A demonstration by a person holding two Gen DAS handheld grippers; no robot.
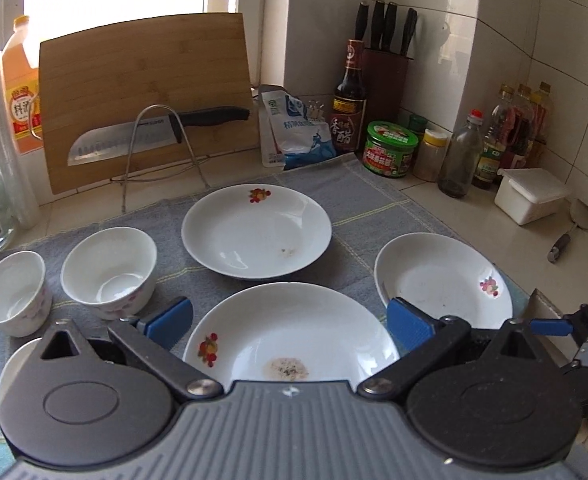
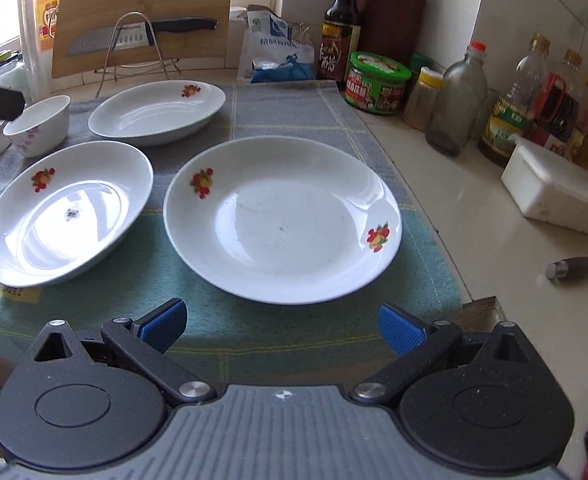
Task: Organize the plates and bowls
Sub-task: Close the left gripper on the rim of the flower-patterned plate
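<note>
Both grippers are spread wide and hold nothing. We see the left gripper (image 1: pixel 289 322) hovering with its blue pads (image 1: pixel 171 320) on either side of the near plate (image 1: pixel 289 332), apparently above it and not touching; the gripper body hides that plate's near rim. The right gripper (image 2: pixel 281 326) hangs just short of the right plate (image 2: pixel 281 218), jaws apart over the grey cloth (image 2: pixel 294 112), touching nothing.

We take the cutting board (image 1: pixel 145 96) as our landmark. All three plates lie flat and face up on the cloth in front of it: the far plate (image 1: pixel 255 230) closest to the board, the near plate further forward, the right plate off to the board's right. Being round, they have no long axis; each carries a small fruit print on the rim. Two bowls (image 1: pixel 109 270) stand upright and mouth up, forward of the board's left end, the smaller bowl (image 1: pixel 13 292) beside the larger one.

A third white dish (image 1: pixel 17 360) at the lower left is mostly hidden behind the left gripper. We cannot read the speckled patch in the near plate clearly.
</note>
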